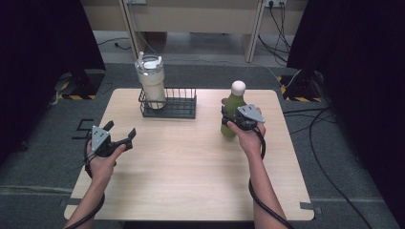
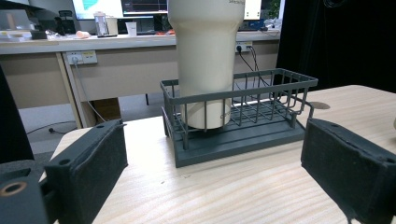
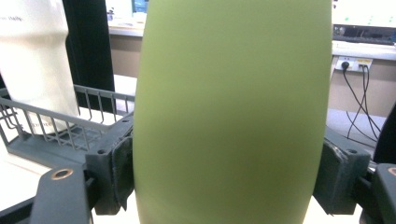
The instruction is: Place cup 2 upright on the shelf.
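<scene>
Two grippers are over a light wooden table [image 1: 191,162] in the high view. The right gripper [image 1: 235,120] is clamped around the lower body of a green bottle [image 1: 232,107] with a white round cap, which stands upright on the right half of the table. The left gripper [image 1: 120,133] is near the left edge, with its jaws spread apart and nothing between them. At the far side of the table there is a dark wire basket [image 1: 179,107], and a cream tumbler [image 1: 151,82] with a lid stands upright in its left end. The bottle is to the right of the basket and not touching it.

From the left gripper view, the two black jaws are wide apart at the bottom corners, and only bare wood is between them. Ahead of them is the basket [image 2: 261,135] with the tumbler [image 2: 205,60] inside its left part.

From the right gripper view, the bottle [image 3: 229,112] is very close and upright, and the pads [image 3: 122,170] press on both of its sides. Behind it, at the left, a part of the basket [image 3: 60,130] and the tumbler [image 3: 32,60] can be seen.
</scene>
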